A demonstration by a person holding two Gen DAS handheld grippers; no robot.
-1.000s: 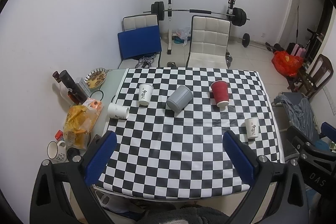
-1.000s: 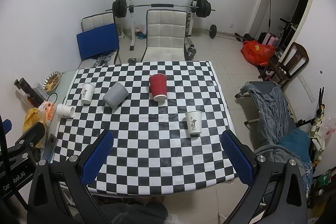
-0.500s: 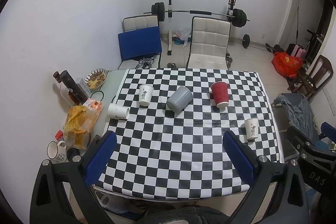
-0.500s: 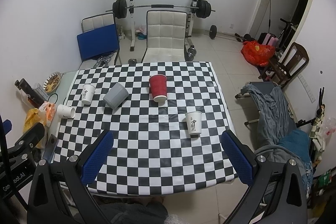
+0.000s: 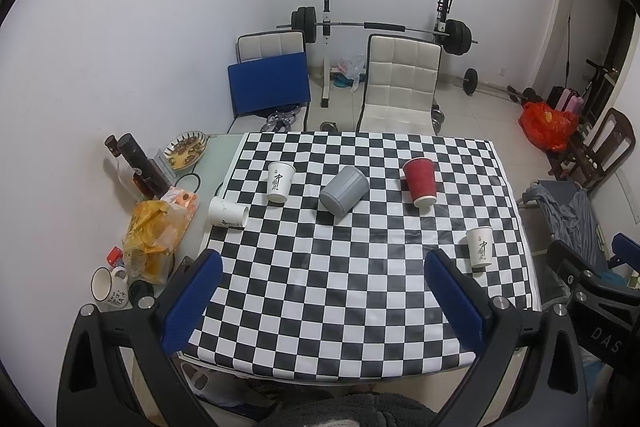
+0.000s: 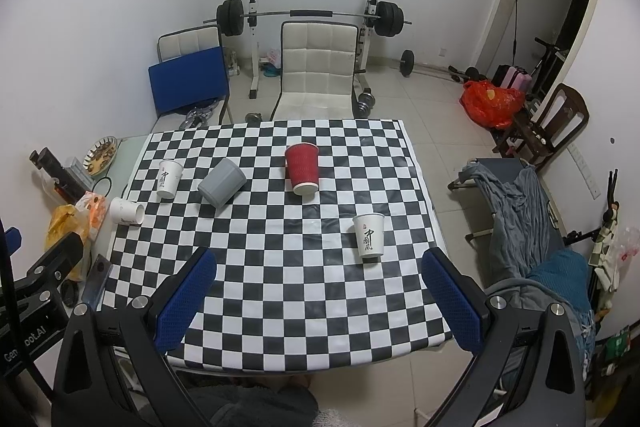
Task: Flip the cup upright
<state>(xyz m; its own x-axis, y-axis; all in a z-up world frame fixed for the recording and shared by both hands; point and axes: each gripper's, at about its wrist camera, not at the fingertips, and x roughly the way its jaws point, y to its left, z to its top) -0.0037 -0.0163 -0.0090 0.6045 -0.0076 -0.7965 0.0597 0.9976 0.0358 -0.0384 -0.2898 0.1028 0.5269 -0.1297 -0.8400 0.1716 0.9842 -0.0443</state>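
On the checkered table (image 5: 340, 307) a grey cup (image 5: 343, 189) (image 6: 221, 182) lies tilted on its side at the middle left. A white paper cup (image 5: 227, 212) (image 6: 126, 211) lies on its side at the left edge. A red cup (image 5: 419, 181) (image 6: 303, 168) stands in the middle. White printed cups stand at back left (image 5: 280, 181) (image 6: 169, 178) and at right (image 5: 481, 247) (image 6: 369, 235). My left gripper (image 5: 320, 299) and right gripper (image 6: 318, 297) are open and empty, high above the near table edge.
Bottles (image 5: 140, 165), a snack bag (image 5: 154, 235), a mug (image 5: 106, 285) and a dish (image 5: 186, 149) crowd the left strip beside the table. Two chairs (image 5: 400, 83) and a barbell rack (image 5: 380, 27) stand behind. A cot with clothes (image 6: 516, 211) is at the right.
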